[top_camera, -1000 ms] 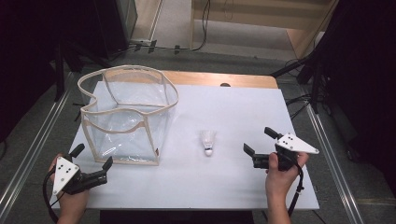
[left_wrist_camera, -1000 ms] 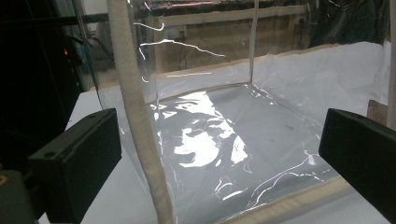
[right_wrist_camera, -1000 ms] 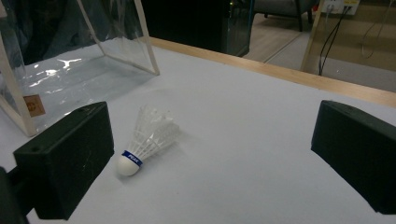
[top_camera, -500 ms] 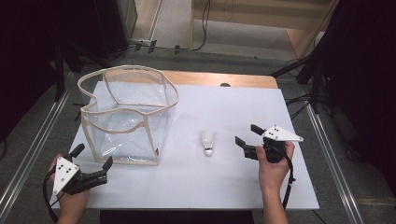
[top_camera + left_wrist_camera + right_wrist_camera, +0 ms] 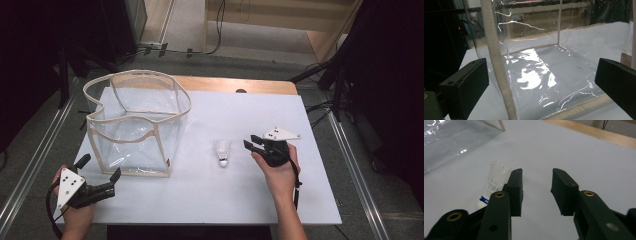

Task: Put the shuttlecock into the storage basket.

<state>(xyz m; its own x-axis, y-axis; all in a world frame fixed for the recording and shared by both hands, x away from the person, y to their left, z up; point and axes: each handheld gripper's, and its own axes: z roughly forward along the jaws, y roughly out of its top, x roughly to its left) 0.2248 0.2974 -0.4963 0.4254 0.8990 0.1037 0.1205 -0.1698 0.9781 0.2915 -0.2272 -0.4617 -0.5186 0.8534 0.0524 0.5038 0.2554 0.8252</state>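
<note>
Closing in on the shuttlecock (image 5: 222,152) lying mid-table, your right gripper (image 5: 251,142) has just been narrowing its empty jaws to fit it; your left gripper (image 5: 99,175) waits wide open, empty, beside the clear bag (image 5: 135,125).

White counter (image 5: 210,200), a wooden strip along its far edge; a clear bag (image 5: 137,125) stands on its left part; a shuttlecock (image 5: 223,152) lies right of the bag, apart.
</note>
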